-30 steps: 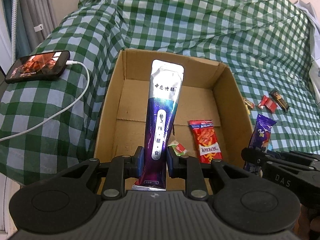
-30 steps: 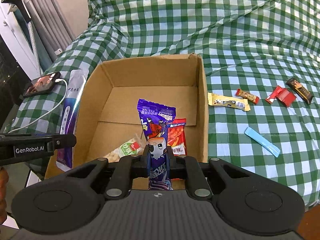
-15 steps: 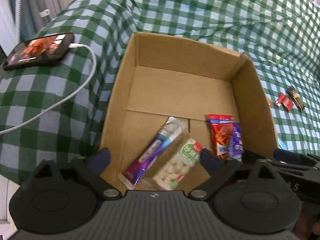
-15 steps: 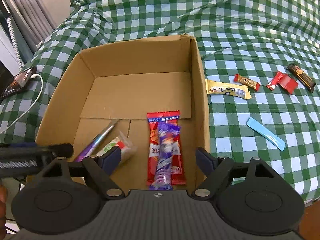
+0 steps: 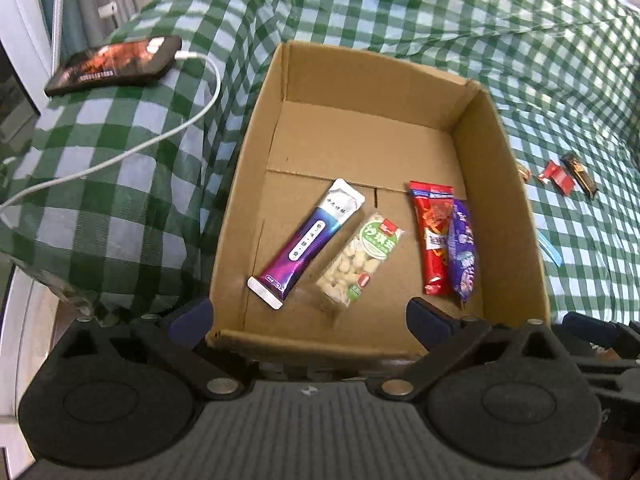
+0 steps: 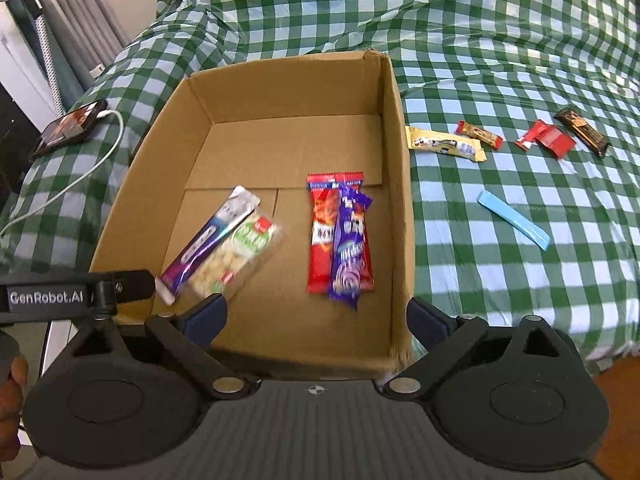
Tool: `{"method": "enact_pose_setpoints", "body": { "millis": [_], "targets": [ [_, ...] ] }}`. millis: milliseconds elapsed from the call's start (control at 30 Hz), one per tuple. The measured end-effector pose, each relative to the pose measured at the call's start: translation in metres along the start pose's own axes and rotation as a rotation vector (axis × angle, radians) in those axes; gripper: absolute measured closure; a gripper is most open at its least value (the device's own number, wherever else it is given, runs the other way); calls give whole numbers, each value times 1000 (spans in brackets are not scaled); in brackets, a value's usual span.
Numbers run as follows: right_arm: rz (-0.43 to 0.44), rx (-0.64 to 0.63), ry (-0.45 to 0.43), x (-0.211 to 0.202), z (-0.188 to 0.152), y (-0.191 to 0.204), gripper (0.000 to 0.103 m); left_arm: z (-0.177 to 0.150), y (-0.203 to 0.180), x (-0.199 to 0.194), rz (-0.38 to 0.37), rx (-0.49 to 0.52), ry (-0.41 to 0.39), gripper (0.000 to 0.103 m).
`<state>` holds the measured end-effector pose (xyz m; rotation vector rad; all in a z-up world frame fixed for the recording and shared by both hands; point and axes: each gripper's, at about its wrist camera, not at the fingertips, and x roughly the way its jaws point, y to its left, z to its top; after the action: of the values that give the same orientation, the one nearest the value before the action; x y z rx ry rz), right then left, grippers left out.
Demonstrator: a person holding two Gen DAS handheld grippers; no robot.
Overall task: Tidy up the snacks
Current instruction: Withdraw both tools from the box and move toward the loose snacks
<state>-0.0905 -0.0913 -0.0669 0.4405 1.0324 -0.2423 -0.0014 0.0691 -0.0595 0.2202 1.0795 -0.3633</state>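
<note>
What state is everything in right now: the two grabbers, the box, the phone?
Left gripper: open, empty.
Right gripper: open, empty.
Cardboard box: open-topped, four snacks lying flat inside.
Phone: screen lit, cable plugged in.
Blue packet: lying outside the box on the cloth.

Checked cloth point(image 6: 460, 20), probably bed: cardboard box point(image 6: 401, 200), phone point(image 6: 70, 128), loose snacks point(image 6: 444, 144).

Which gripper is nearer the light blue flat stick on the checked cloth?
Right. The right gripper sits at the cardboard box's near right corner, beside the light blue stick; the left gripper is at the box's left side.
</note>
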Motion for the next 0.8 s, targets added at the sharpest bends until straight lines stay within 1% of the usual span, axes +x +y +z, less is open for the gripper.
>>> {"method": "enact_pose_setpoints", "body": {
  "millis": [167,333,600,800],
  "targets": [
    [-5,-13,-14,-20,-20,6,6,-16,-4,-23,7,29,-57,0],
    [-14,-13,-52,-41,-29,8,5,-31,-7,-41,16,35,-101,0],
    [-6,-36,-69,-58,-40,11,4,-43,-6,-55,13,35,-125,0],
    [-4,-21,-71,-63,-45,9,4,-47,-8,-58,11,36,-128,0]
  ]
}}
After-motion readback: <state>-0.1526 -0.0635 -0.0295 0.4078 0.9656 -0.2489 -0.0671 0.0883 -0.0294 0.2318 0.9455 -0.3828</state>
